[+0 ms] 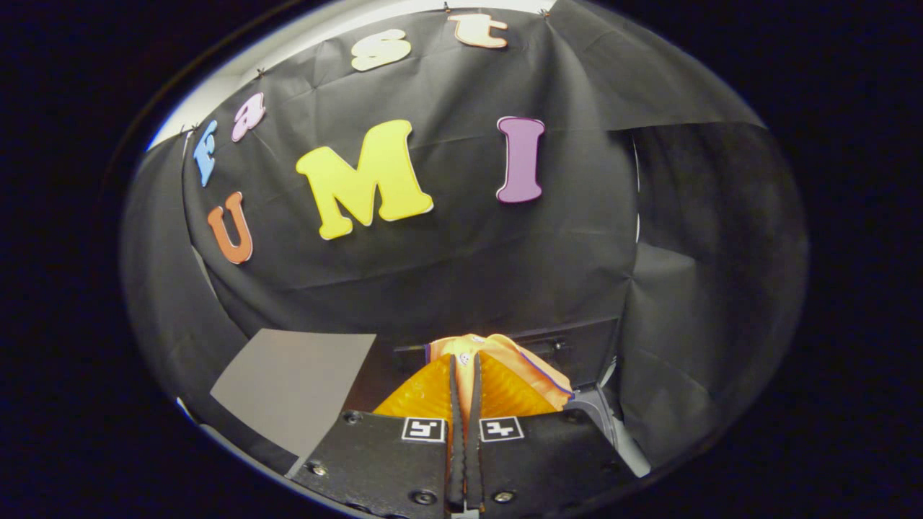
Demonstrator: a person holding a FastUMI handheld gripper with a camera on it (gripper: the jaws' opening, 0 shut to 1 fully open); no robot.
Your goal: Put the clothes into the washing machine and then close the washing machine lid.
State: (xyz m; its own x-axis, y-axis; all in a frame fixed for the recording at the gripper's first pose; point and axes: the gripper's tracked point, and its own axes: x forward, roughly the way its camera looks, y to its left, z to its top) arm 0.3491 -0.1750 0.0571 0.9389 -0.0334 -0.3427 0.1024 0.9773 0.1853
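Beyond the fingers stands a dark box-shaped appliance with a slot on its front (570, 349), probably the washing machine, though too little of it shows to be sure. Beside it leans a flat grey panel (296, 386), perhaps the open lid. The orange ribbed garment with a thin purple edge (505, 367) is lifted in front of the machine. The hand-held gripper (466, 375) is nearly closed, both fingers pinching the cloth. The carrying step seems in hand; next, the garment must go over the opening and be released.
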